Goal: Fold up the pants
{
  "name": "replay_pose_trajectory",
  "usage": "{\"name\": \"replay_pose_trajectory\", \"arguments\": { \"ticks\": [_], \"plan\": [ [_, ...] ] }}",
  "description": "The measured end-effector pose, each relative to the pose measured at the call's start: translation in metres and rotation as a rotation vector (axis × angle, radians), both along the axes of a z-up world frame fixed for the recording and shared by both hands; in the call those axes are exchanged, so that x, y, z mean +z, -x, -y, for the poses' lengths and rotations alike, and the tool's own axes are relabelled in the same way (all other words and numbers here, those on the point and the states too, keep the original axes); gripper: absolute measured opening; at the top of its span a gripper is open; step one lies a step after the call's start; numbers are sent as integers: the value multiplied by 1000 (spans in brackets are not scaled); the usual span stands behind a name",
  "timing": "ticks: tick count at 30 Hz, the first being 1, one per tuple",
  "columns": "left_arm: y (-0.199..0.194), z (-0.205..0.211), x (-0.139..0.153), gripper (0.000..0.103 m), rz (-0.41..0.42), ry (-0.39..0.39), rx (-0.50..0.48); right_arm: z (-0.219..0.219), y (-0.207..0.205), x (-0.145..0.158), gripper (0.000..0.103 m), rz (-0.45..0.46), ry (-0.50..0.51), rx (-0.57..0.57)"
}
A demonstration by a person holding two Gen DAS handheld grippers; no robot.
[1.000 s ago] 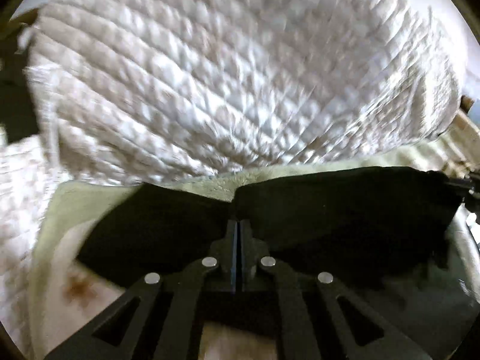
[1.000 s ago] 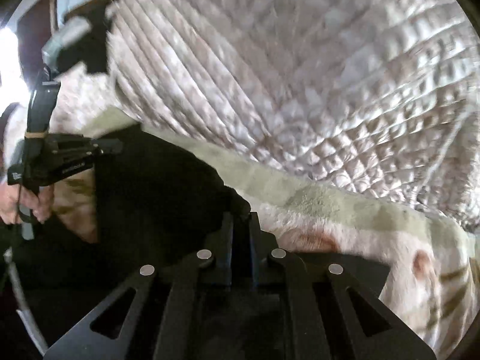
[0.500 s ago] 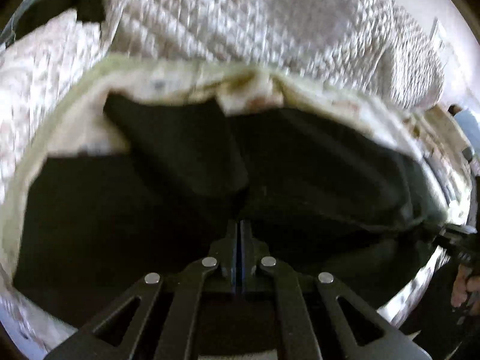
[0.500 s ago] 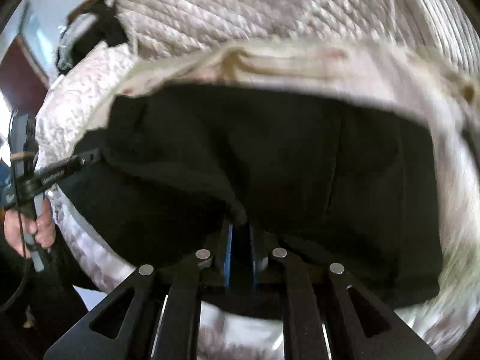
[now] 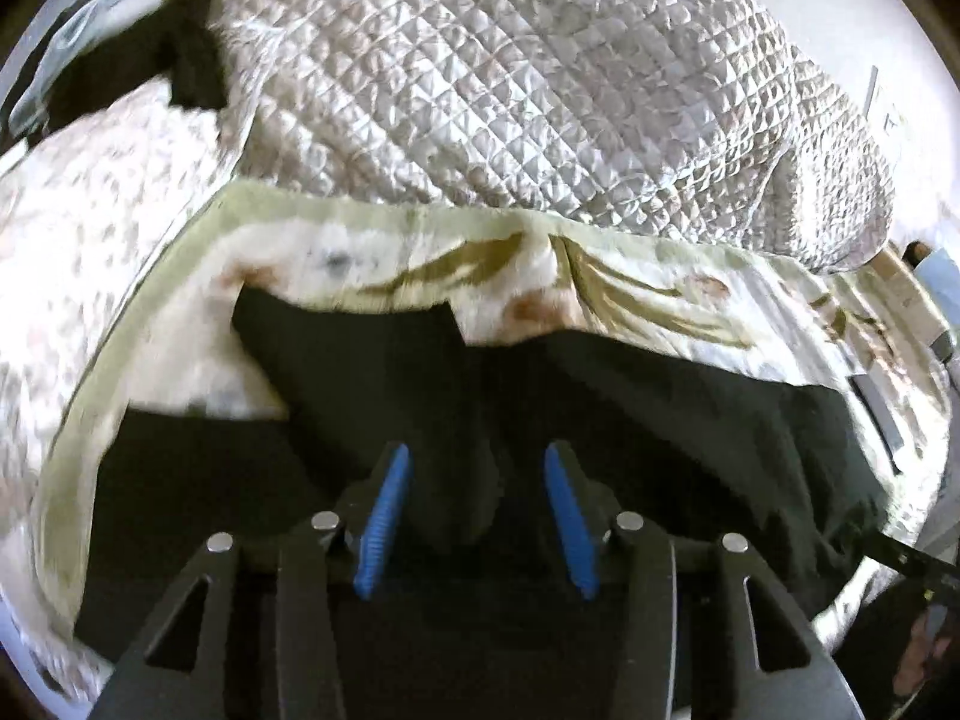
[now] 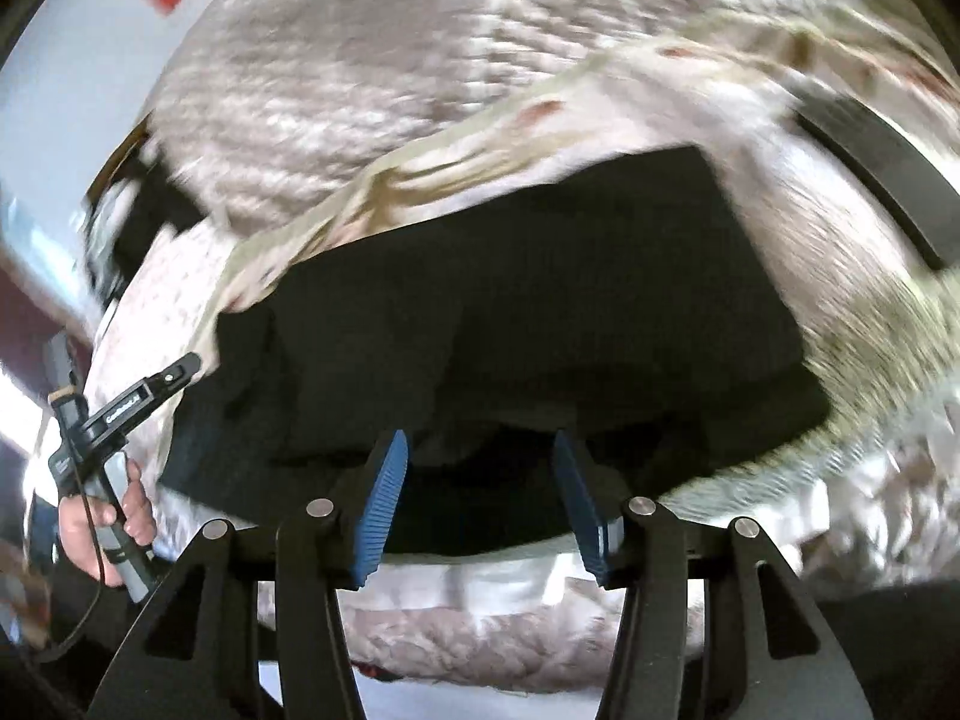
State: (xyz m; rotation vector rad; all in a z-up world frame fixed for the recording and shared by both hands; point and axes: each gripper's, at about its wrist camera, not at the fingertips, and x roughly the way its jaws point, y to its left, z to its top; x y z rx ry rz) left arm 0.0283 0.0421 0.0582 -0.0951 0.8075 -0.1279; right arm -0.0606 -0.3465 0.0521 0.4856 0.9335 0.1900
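Observation:
The black pants (image 5: pixel 630 408) lie folded on a cream and green patterned blanket (image 5: pixel 420 252) on the bed. In the right wrist view they (image 6: pixel 540 300) form a dark, roughly rectangular stack. My left gripper (image 5: pixel 477 468) is open, its blue pads (image 5: pixel 384 510) apart just above the near edge of the pants. My right gripper (image 6: pixel 480 456) is open too, its blue pads (image 6: pixel 384 498) apart over the near edge of the stack. Neither holds cloth. The left gripper also shows at the left of the right wrist view (image 6: pixel 138 396), held in a hand.
A silver-white quilted cover (image 5: pixel 540 72) is heaped behind the blanket. A pale floral sheet (image 5: pixel 90 192) lies to the left. A dark strap or band (image 6: pixel 882 168) lies on the bed at the right. The bed edge (image 6: pixel 480 600) is just below the right gripper.
Both grippers were shut on the pants and carried an edge over and down onto the bed. Now both have opened and let the cloth go, and the pants lie folded.

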Motion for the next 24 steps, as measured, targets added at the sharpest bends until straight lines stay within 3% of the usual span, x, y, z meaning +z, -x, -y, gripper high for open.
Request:
{"name": "replay_pose_trajectory", "arguments": {
  "ticks": [8,17,19,20,21,23,24],
  "plan": [
    [-54,17,-27,50,-56,-67,17,28,-8,-9,52,-70,-59,-174],
    [-81,20,-53,54,-95,-100,41,38,1,0,51,-20,-13,-311],
    [-85,20,-53,46,-91,-117,52,42,-5,-7,51,-35,-31,-321],
    [-88,19,-53,25,-92,-122,53,42,-7,-7,51,-27,-30,-325],
    [-90,19,-53,12,-91,-128,57,42,-10,-6,51,-9,-13,-324],
    [-89,15,-49,7,-85,-114,68,45,-17,-7,49,-8,-21,-338],
    [-87,12,-46,6,-72,-107,76,47,-18,-8,32,-4,-26,-349]
  ]
}}
